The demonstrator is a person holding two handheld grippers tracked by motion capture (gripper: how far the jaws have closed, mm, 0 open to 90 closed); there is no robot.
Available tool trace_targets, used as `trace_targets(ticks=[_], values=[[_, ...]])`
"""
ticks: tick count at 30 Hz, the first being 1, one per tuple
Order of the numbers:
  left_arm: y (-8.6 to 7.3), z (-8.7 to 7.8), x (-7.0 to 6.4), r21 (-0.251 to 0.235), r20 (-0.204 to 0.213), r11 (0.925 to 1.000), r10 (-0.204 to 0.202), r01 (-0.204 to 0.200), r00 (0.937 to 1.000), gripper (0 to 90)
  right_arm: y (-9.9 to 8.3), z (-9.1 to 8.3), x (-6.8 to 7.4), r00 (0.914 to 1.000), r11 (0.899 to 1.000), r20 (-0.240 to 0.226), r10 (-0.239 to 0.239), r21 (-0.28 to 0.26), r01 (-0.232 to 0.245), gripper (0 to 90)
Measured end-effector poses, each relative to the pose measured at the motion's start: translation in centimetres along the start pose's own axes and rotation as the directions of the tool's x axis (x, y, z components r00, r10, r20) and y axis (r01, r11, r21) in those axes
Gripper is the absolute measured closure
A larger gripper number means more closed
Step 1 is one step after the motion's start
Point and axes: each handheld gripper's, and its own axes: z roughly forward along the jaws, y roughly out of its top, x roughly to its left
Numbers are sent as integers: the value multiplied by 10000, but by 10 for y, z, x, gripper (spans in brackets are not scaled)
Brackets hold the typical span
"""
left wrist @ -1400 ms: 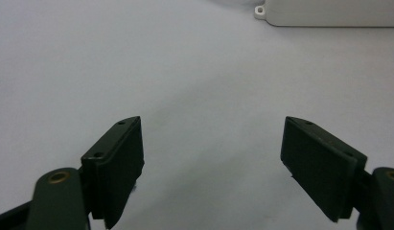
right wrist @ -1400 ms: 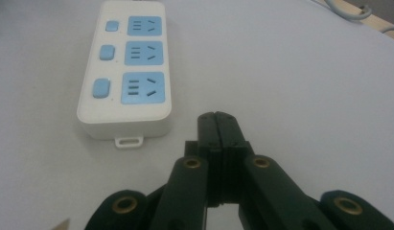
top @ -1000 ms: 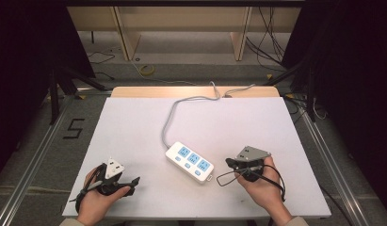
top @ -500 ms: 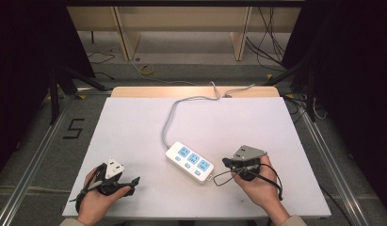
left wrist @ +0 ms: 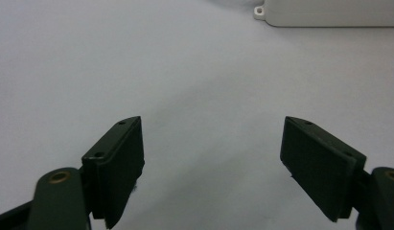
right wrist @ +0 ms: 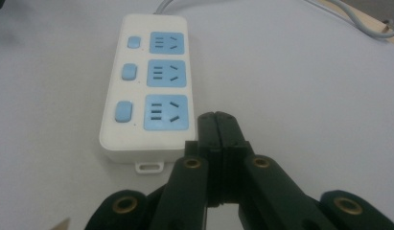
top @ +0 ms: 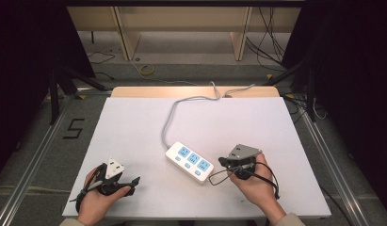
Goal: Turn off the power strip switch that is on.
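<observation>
My right gripper (right wrist: pixel 218 120) is pressed shut on nothing, the power strip (right wrist: pixel 149 81) just ahead of its tips; my left gripper (left wrist: pixel 211 158) gapes wide over bare desk (left wrist: pixel 137 62).

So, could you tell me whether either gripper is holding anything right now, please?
Nothing is held. The left gripper has its jaws wide apart over bare table; the right gripper has its jaws shut on nothing, just short of the power strip.
</observation>
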Motion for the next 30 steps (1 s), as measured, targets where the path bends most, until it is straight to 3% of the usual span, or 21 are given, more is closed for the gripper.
trace_targets(ticks=[30], values=[[0, 0, 0, 7, 3, 10000, 18, -18, 10000, 230, 13, 10, 7, 9993, 9998, -336, -151, 127, 155, 900]])
